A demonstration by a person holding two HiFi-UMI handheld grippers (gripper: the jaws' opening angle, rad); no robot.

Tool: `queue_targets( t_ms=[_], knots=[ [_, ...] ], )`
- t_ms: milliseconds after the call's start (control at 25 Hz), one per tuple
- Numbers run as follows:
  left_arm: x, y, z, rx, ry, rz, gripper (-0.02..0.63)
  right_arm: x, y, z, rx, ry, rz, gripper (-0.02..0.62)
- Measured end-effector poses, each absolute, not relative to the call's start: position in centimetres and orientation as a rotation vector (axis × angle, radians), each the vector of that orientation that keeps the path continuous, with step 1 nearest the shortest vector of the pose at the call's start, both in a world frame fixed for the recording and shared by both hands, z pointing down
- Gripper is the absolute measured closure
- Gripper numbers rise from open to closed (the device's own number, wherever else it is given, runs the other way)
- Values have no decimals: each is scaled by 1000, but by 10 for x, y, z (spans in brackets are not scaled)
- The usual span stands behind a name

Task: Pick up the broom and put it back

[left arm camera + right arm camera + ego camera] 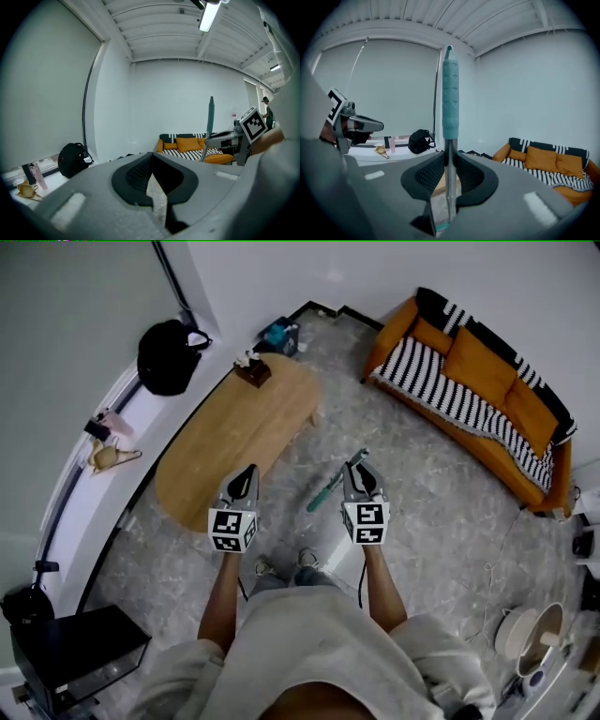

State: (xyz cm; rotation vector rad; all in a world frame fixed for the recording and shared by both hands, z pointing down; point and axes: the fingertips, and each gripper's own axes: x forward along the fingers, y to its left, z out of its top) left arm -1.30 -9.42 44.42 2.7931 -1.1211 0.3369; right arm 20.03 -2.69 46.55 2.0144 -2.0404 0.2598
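The broom has a silver pole (449, 183) and a teal grip (450, 93). It stands upright in my right gripper (449, 157), which is shut on the pole just below the grip. From the head view the broom (325, 491) runs down from my right gripper (359, 465) towards the floor. My left gripper (247, 474) is held up beside it on the left, apart from the broom. Its jaws (151, 157) are shut with nothing between them. The left gripper view shows the teal grip (211, 117) at the right, standing up out of the right gripper.
An oval wooden table (234, 437) with a tissue box (252, 369) stands ahead on the left. An orange sofa (478, 381) with a striped blanket is at the back right. A black backpack (169, 357) sits on the window sill. A black cabinet (75, 648) is at the lower left.
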Motion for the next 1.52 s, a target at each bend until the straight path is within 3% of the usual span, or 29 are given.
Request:
queue_targets(
  t_ms=[520, 1520],
  knots=[
    [20, -119, 444, 2805, -1081, 329, 609, 240, -45, 463, 2042, -2004, 248, 517],
    [-5, -306, 509, 2711, -975, 349, 610, 231, -239, 519, 2003, -1888, 318, 515]
  ],
)
